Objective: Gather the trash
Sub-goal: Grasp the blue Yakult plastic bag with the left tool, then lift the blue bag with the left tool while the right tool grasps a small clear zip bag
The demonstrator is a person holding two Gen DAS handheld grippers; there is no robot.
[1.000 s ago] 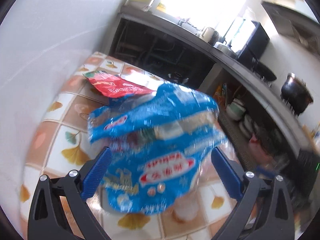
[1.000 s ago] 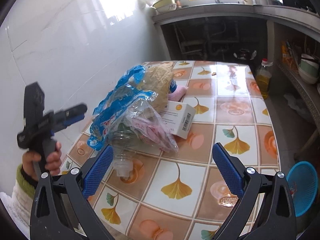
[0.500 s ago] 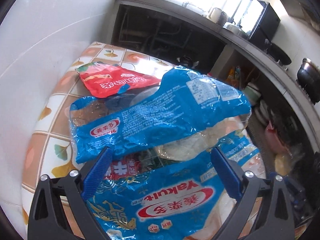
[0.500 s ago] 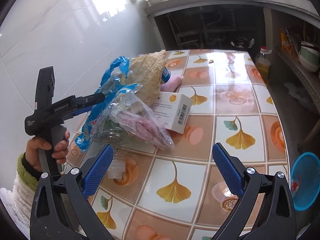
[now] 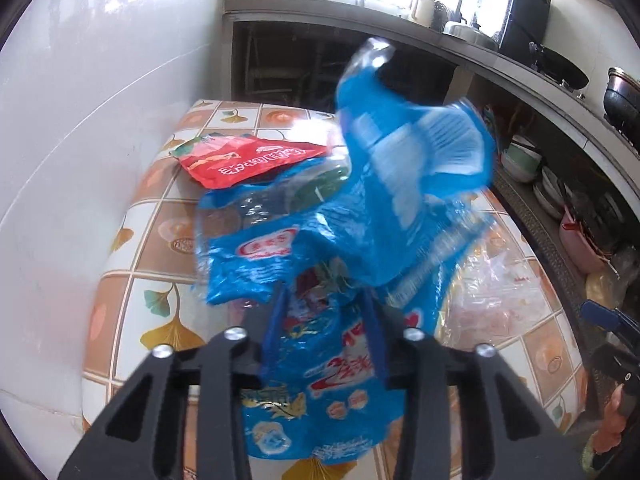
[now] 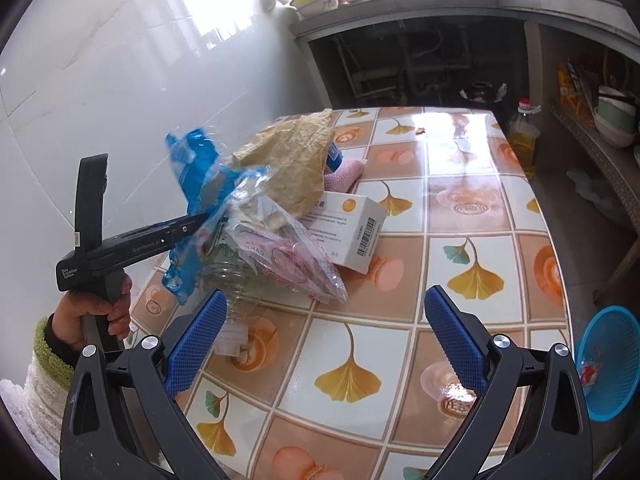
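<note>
The blue wrapper (image 5: 340, 240) lay crumpled at the wall-side edge of the table (image 6: 480, 208), on top of the trash heap. Its long axis ran away from the left gripper (image 5: 326, 320) toward the far end of the table; the printed end sat nearest the gripper and spilled down between its arms, while the far end stood up in a blurred, folded flap. In the right wrist view the same wrapper (image 6: 192, 184) showed as a strip rising up and toward the wall from the gripper's tip.

The left gripper's jaws had just been closing and stood narrow, their blue pads (image 5: 276, 320) pressing the wrapper from both sides. It pointed down at a slant along the table. In the right wrist view a hand (image 6: 96, 312) in a green-and-white cuff held its handle from below, beside the table's near left corner, with the black body (image 6: 132, 244) angled up toward the heap.

The right gripper (image 6: 324, 336) hung over the near part of the table with its jaws wide apart and nothing between them, tilted down toward the tiles.

Under the wrapper lay a clear bottle (image 6: 232, 280), neck toward the right gripper, a clear bag (image 6: 288, 256) with pink print, a brown paper bag (image 6: 292, 164) and a white box (image 6: 352, 228). A red packet (image 5: 248, 156) lay flat farther along the wall. A blue basket (image 6: 612, 360) sat on the floor to the right
</note>
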